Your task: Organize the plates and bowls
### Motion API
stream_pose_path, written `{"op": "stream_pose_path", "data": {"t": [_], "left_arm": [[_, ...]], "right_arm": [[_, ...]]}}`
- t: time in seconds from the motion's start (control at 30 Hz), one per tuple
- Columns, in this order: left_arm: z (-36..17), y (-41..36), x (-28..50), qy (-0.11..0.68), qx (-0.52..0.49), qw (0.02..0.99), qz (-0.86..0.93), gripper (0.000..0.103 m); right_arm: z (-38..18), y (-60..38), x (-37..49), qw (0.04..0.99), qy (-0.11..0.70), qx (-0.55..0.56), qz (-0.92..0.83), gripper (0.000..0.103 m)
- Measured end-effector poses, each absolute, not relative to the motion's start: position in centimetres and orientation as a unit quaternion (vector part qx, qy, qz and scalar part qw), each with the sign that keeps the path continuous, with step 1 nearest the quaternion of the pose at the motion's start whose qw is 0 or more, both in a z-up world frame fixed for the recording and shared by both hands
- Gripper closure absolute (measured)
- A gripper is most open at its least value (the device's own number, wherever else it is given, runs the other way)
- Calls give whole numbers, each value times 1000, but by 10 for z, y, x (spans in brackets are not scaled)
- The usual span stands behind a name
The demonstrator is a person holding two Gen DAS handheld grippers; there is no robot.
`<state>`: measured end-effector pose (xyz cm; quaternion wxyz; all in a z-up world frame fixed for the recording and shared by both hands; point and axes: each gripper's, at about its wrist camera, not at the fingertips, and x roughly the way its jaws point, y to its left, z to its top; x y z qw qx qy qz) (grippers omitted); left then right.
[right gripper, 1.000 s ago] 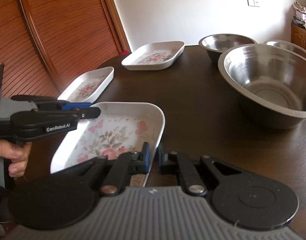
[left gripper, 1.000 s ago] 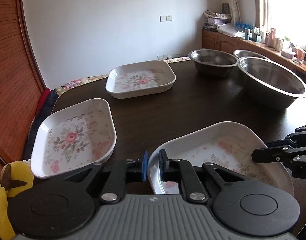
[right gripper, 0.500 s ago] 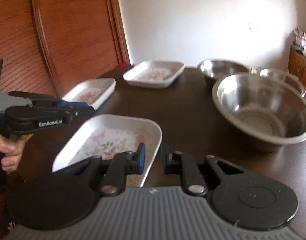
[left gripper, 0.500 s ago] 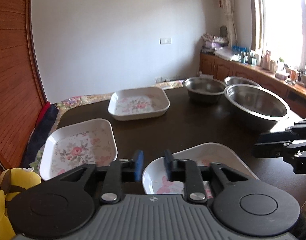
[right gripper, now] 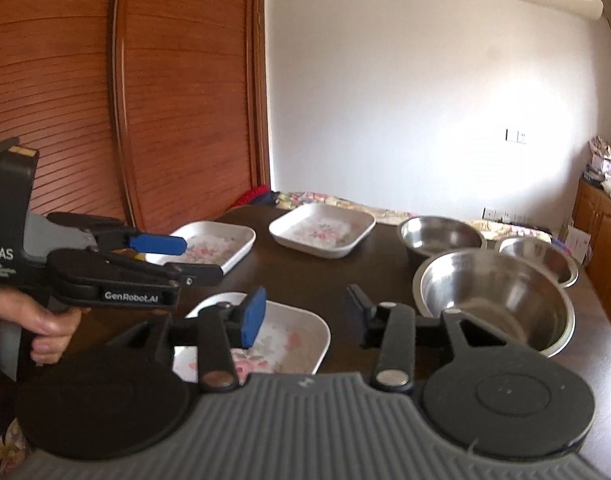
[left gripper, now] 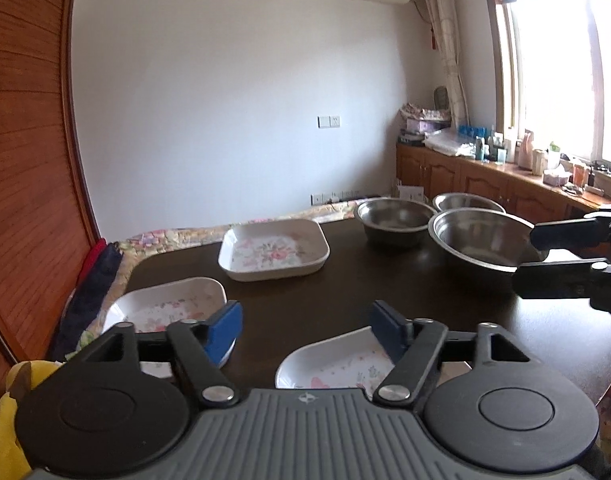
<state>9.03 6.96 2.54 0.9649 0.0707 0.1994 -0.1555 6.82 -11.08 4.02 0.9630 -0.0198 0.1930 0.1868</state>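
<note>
Three white floral square plates lie on the dark table (left gripper: 325, 300): a near one (left gripper: 337, 364) (right gripper: 289, 344), a left one (left gripper: 165, 308) (right gripper: 217, 244) and a far one (left gripper: 273, 248) (right gripper: 321, 230). Three steel bowls stand on the right: a large one (left gripper: 481, 240) (right gripper: 493, 300), a medium one (left gripper: 393, 216) (right gripper: 441, 236) and a small one (left gripper: 465, 202) (right gripper: 537, 254). My left gripper (left gripper: 307, 326) is open and empty, raised above the near plate. My right gripper (right gripper: 303, 314) is open and empty, raised between the near plate and the large bowl.
A wooden slatted door (right gripper: 145, 100) stands to the left. A cabinet counter (left gripper: 505, 176) with bottles runs under the window on the right. A floral cloth (left gripper: 177, 236) lies beyond the table's far edge. A yellow object (left gripper: 1, 420) sits at the lower left.
Both grippers have opened wide and lifted up and back from the near plate, tilting so more of the room shows. Plates and bowls have not moved.
</note>
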Motion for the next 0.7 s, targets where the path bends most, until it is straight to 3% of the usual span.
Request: {"op": "stream_pose_path", "data": {"t": [0.17, 0.23, 0.3, 0.7], "left_arm": [[26, 76, 87, 192, 72, 968, -147, 2], [26, 79, 86, 188, 69, 969, -143, 0], [27, 84, 86, 184, 68, 971, -138, 0], [30, 117, 111, 179, 50, 976, -110, 0]], "right_arm": [[46, -111, 63, 967, 169, -25, 190, 25], [47, -110, 60, 968, 157, -26, 192, 5], [47, -109, 58, 969, 146, -31, 195, 0], [45, -93, 76, 966, 149, -30, 208, 0]]}}
